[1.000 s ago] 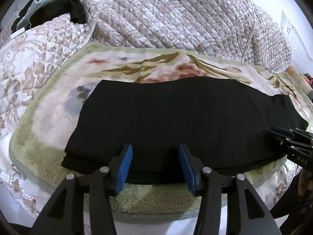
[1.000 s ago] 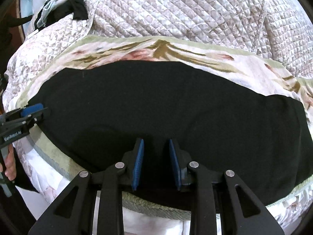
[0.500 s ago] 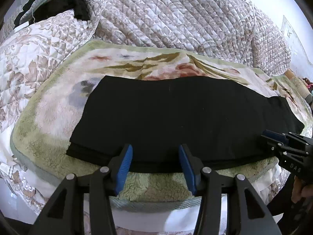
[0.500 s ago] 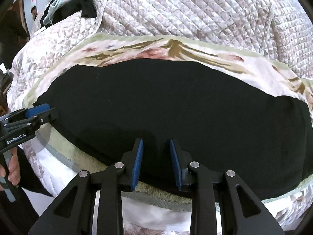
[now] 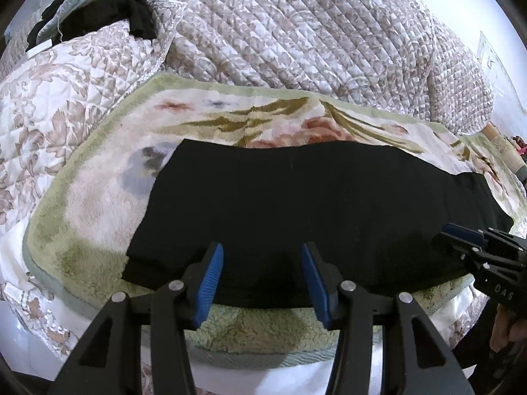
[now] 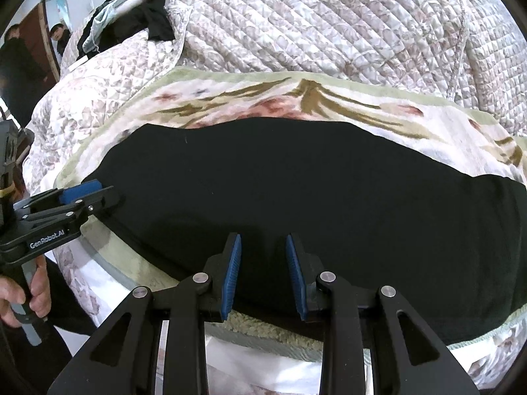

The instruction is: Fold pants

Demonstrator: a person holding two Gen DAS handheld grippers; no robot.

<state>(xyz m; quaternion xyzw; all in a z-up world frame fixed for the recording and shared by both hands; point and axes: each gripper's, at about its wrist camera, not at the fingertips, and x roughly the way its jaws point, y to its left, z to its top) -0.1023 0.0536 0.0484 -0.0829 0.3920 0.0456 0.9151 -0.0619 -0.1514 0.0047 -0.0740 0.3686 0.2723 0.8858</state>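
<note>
Left wrist view, left gripper (image 5: pixel 262 271): jaws wide apart, nothing between them, over the near edge of the pants at 6 o'clock.
Left wrist view, pants (image 5: pixel 313 210): black, flat in a long band on the floral blanket (image 5: pixel 98 204).
Left wrist view, right gripper (image 5: pixel 451 233): at 3 o'clock, at the band's right end; from here I cannot tell its jaws.
Right wrist view, right gripper (image 6: pixel 263 271): jaws narrower but apart, empty, above the near edge of the pants (image 6: pixel 329 191).
Right wrist view, left gripper (image 6: pixel 95 194): at 9 o'clock, on the left end of the pants.
Right wrist view, quilt (image 6: pixel 329 26): behind the blanket (image 6: pixel 444 125), at 12 o'clock.
</note>
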